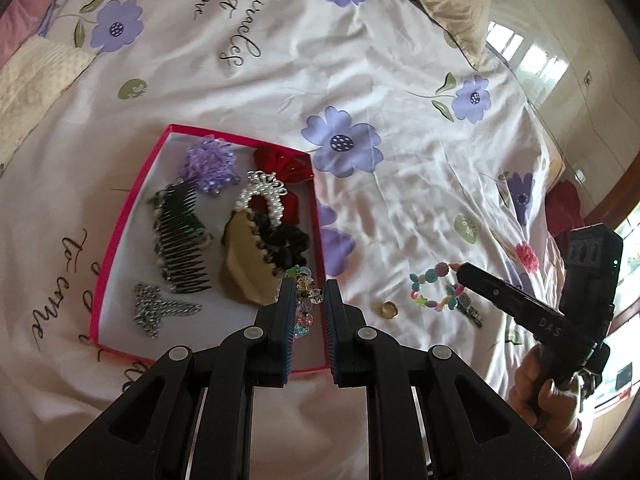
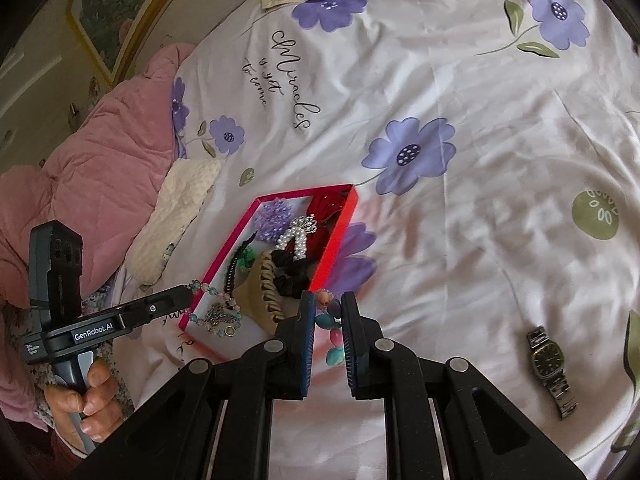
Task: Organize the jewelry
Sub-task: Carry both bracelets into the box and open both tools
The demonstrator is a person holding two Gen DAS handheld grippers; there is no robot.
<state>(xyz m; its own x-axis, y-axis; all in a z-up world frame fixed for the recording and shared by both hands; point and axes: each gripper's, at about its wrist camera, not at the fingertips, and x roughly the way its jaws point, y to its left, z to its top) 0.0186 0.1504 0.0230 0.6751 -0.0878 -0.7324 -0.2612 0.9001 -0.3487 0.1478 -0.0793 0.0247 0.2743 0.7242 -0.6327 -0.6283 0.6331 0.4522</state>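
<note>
Sorting jewelry into a shallow pink-rimmed cardboard box (image 1: 120, 216) at frame left.
Left gripper (image 1: 311, 292) clamps a translucent glass-bead bracelet (image 1: 306, 300); right gripper (image 2: 327, 304) clamps a pastel plastic-bead bracelet (image 2: 334, 334).

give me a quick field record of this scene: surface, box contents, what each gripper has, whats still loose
surface: floral bedsheet
box: red-rimmed, holds comb, purple flower, pearl clip, silver chain
left hand-held gripper: shut on clear bead bracelet, over the box
right hand-held gripper: shut on pastel bead bracelet
loose on sheet: watch, gold ring
</note>
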